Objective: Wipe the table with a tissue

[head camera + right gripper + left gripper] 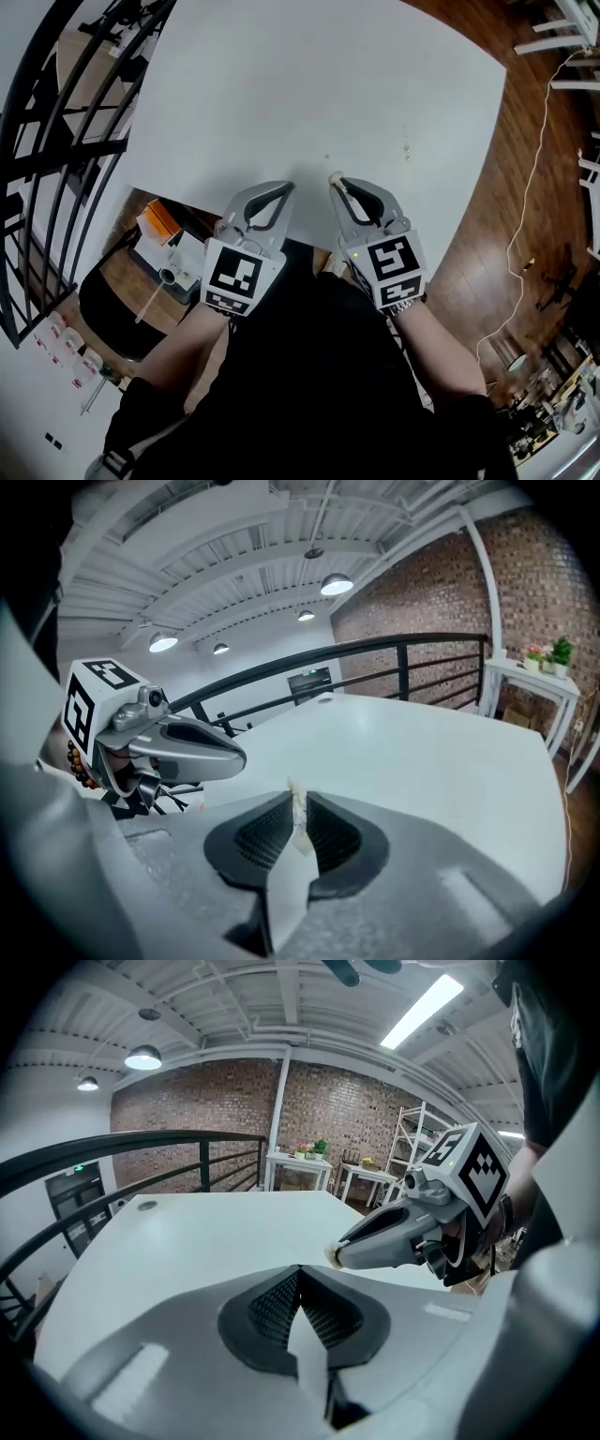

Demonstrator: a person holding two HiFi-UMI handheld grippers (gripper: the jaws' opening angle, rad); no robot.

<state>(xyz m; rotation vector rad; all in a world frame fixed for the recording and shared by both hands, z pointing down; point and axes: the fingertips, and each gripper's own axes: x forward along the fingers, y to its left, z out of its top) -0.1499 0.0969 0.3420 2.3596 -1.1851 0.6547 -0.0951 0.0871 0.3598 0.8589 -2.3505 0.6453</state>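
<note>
The white table spreads ahead of me, and both grippers hover side by side over its near edge. My right gripper is shut on a small scrap of white tissue, which pokes out at the jaw tips. From the left gripper view the same tissue shows as a pale wad at the tip of the right gripper. My left gripper is shut with nothing between its jaws. It sits just left of the right gripper, the tips a short way apart.
A black railing runs along the table's left side. Below the near left corner stands a dark chair with a box of small items. Wooden floor with a white cable lies to the right. Small specks mark the tabletop.
</note>
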